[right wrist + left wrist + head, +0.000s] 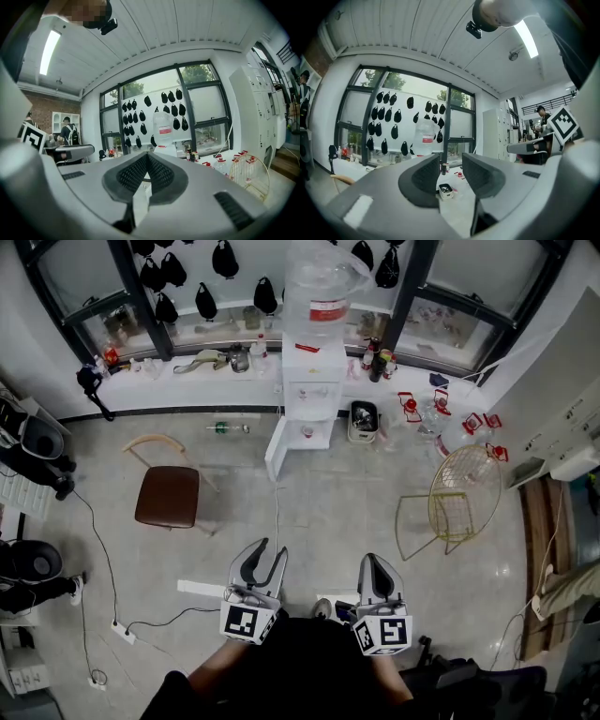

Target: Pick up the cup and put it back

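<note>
- Stretching through the middle of the head view, bare floor (319,512) lies open between a brown chair (169,495) at the left and a yellow wire chair (464,488) at the right.
- The open floor ends at the water dispenser (314,381) and the window ledge (187,382) along the top of the frame.
- The left gripper (269,554), low in the centre, has its jaws apart with nothing between them. In its own view a small bin (446,190) on the floor shows through the gap.
- The right gripper (377,566), just beside it, has its jaws pressed together and holds nothing.
- The cup cannot be told apart from the small things on the ledge and floor. Neither gripper holds it.
- Only the left gripper view shows a person in a cap (540,117), at its right edge.
- Only the right gripper view shows a person with a backpack (70,133), at its left edge.
</note>
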A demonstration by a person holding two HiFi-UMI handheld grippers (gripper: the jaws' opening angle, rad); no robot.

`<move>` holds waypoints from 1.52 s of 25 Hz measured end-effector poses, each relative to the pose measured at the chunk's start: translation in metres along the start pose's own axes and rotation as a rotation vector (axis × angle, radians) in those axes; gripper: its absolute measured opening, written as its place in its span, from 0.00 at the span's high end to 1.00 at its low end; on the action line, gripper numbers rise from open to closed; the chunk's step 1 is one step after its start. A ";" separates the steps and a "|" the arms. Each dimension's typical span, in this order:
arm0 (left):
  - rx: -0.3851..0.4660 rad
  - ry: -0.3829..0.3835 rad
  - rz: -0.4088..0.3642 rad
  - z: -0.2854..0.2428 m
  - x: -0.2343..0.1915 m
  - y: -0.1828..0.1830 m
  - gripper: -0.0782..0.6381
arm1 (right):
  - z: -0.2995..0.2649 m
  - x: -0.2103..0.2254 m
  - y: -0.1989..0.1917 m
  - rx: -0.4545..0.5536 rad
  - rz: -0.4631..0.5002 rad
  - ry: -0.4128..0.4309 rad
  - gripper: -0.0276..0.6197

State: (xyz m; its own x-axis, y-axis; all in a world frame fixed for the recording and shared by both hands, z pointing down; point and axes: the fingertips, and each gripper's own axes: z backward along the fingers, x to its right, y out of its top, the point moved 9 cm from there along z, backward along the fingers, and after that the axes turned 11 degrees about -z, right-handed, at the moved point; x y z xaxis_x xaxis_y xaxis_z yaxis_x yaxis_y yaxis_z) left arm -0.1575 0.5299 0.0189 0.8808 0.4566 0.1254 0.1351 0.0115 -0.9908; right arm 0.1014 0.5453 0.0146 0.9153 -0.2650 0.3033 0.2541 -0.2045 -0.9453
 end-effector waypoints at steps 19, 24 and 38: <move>-0.015 -0.067 0.003 -0.004 -0.060 -0.024 0.71 | -0.039 -0.047 -0.013 -0.001 -0.005 -0.066 0.97; -0.032 -0.073 0.011 -0.018 -0.070 -0.035 0.71 | -0.059 -0.042 -0.016 0.004 -0.012 -0.071 0.97; -0.067 0.114 0.044 -0.187 -0.033 -0.036 0.71 | -0.195 0.100 0.021 -0.064 0.042 0.127 0.97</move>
State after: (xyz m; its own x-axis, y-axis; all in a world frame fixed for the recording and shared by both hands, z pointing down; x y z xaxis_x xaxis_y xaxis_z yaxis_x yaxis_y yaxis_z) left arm -0.1062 0.3482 0.0601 0.9318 0.3513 0.0912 0.1224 -0.0677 -0.9902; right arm 0.1375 0.3309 0.0481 0.8771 -0.3905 0.2797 0.1917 -0.2494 -0.9492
